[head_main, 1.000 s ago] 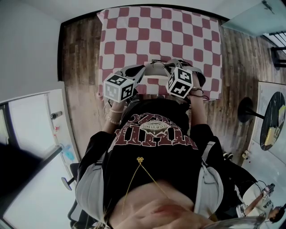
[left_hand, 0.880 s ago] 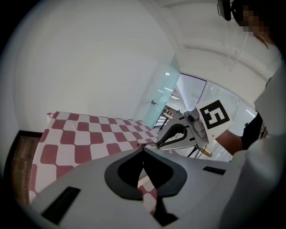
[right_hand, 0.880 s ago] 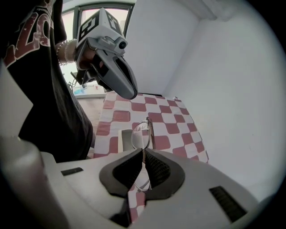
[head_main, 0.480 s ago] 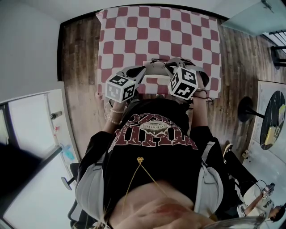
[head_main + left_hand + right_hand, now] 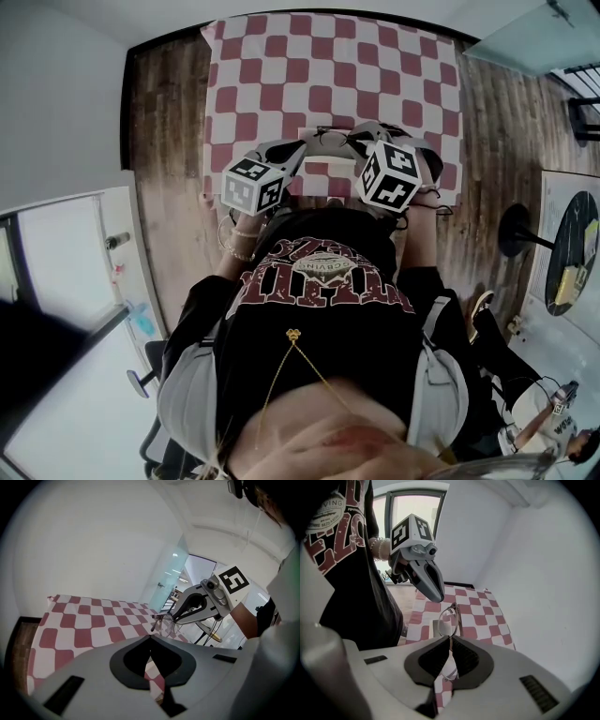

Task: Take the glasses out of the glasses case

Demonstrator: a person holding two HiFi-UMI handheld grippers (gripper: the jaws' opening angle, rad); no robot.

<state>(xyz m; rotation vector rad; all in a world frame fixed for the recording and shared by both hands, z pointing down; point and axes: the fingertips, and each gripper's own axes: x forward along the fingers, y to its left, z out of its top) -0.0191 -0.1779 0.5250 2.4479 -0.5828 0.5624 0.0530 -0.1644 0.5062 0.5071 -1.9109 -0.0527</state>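
Glasses (image 5: 448, 620): I have them pinched in the right gripper (image 5: 450, 639). The frame passes between its jaws, and one lens stands just ahead of the jaw tips, lifted off the cloth.
Right gripper: its jaws are clamped on the frame of the glasses.
Long axis: it runs straight out along the right jaws, edge-on to that camera, toward the tip of the left gripper (image 5: 150, 637).
Left gripper: its jaws are pressed together with nothing between them. From here the glasses lie ahead and a little to the right, near but apart.
Nearer arm: the right one, since it already carries them. The left is only standing by at the far end of the frame.
Case (image 5: 436, 628): a small pale block lies below and beyond the right jaw tips, under the lens. I take it for the case but can't be certain.
Next move, my judgement: draw the glasses away from that block and set them on the checked tablecloth (image 5: 281, 66).
Writing: the T-shirt (image 5: 328, 272) has a white emblem where I read "VING", and I can't read its large red letters. The marker cubes (image 5: 251, 183) carry only black-and-white patterns.
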